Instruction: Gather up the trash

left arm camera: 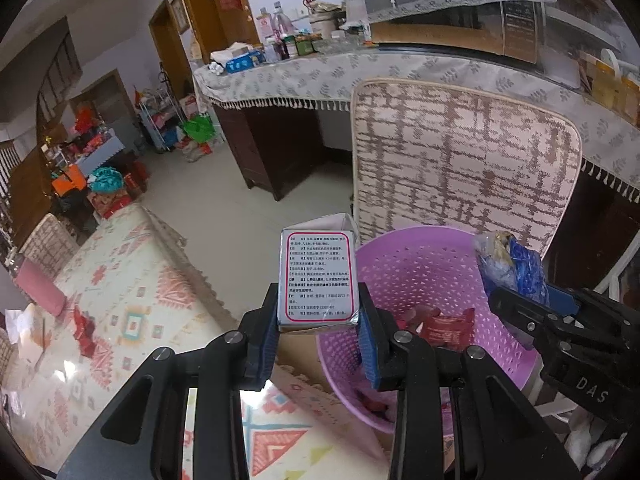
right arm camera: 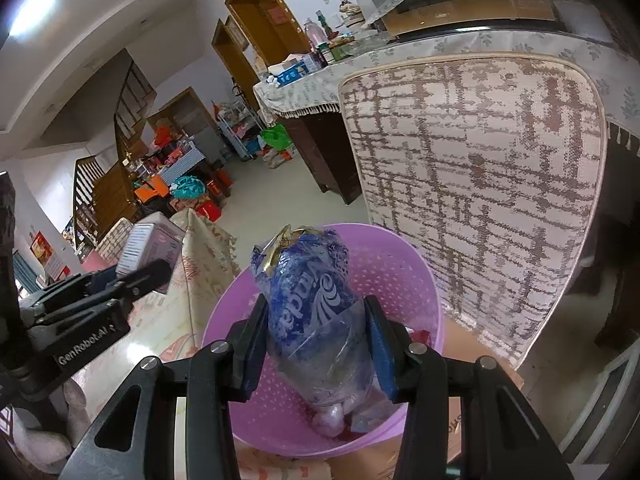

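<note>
My left gripper (left arm camera: 319, 316) is shut on a small silver medicine box (left arm camera: 318, 278) with a red border and printed text, held just left of the rim of a purple perforated basket (left arm camera: 420, 272). Red wrappers (left arm camera: 446, 330) lie inside the basket. My right gripper (right arm camera: 316, 340) is shut on a crumpled blue and clear plastic bag (right arm camera: 314, 300), held over the purple basket (right arm camera: 404, 280). The left wrist view shows that bag (left arm camera: 510, 264) at the right, above the basket. In the right wrist view the medicine box (right arm camera: 140, 246) appears at the left in the other gripper.
A patterned cushion (left arm camera: 460, 160) on a chair back stands right behind the basket. A table with a patterned cloth (left arm camera: 132, 280) lies to the left, with red wrappers (left arm camera: 84, 332) on it. A cluttered counter (left arm camera: 304, 68) with a tasselled cloth runs behind. The basket sits on cardboard (right arm camera: 476, 344).
</note>
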`<state>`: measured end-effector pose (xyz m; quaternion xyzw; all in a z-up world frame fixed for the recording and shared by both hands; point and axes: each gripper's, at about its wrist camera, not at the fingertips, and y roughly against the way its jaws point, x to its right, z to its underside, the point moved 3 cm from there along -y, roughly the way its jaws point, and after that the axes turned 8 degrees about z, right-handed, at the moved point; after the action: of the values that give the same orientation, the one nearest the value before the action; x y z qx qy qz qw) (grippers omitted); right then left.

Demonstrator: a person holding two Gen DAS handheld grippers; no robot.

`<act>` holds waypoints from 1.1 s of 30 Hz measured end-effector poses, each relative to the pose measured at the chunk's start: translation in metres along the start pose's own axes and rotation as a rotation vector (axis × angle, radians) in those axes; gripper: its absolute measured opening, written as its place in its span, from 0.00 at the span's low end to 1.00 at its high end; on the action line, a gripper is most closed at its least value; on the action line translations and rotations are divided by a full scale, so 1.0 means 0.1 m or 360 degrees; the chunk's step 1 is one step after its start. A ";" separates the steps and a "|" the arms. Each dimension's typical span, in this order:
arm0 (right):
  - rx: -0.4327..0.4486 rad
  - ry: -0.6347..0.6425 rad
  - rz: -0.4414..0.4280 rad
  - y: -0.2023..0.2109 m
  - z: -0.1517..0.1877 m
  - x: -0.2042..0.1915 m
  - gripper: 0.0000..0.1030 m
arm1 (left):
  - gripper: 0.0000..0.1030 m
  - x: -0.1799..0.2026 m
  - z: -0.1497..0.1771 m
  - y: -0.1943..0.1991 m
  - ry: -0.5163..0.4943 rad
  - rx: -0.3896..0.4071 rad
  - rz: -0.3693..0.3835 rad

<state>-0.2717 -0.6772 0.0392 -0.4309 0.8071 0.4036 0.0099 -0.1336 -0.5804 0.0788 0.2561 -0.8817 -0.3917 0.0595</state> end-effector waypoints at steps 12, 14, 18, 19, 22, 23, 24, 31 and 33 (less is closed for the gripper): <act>-0.0007 -0.0023 0.0012 -0.08 -0.01 0.04 0.49 | 0.33 -0.01 -0.01 -0.20 0.0087 -0.0054 0.0081; -0.0005 -0.0023 0.0017 -0.07 -0.01 0.04 0.49 | 0.32 -0.01 0.00 -0.22 0.0092 -0.0060 0.0089; -0.0007 -0.0032 0.0025 -0.09 -0.02 0.05 0.49 | 0.32 0.00 0.00 -0.27 0.0098 -0.0070 0.0102; -0.0009 -0.0034 0.0026 -0.11 -0.02 0.06 0.49 | 0.32 0.00 0.00 -0.29 0.0099 -0.0075 0.0104; -0.0011 -0.0035 0.0031 -0.12 -0.02 0.06 0.49 | 0.32 0.00 0.00 -0.33 0.0106 -0.0084 0.0109; -0.0011 -0.0034 0.0031 -0.12 -0.02 0.06 0.49 | 0.32 0.00 0.01 -0.33 0.0109 -0.0088 0.0110; -0.0010 -0.0034 0.0032 -0.12 -0.02 0.06 0.49 | 0.32 0.00 0.01 -0.34 0.0112 -0.0091 0.0113; -0.0014 -0.0032 0.0033 -0.14 -0.03 0.05 0.49 | 0.32 -0.01 0.02 -0.39 0.0129 -0.0107 0.0137; -0.0015 -0.0033 0.0034 -0.15 -0.03 0.05 0.49 | 0.32 -0.01 0.03 -0.41 0.0135 -0.0111 0.0145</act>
<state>-0.2634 -0.6869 0.0301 -0.4180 0.8096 0.4118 0.0120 -0.1171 -0.6009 0.0476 0.2300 -0.8749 -0.4080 0.1235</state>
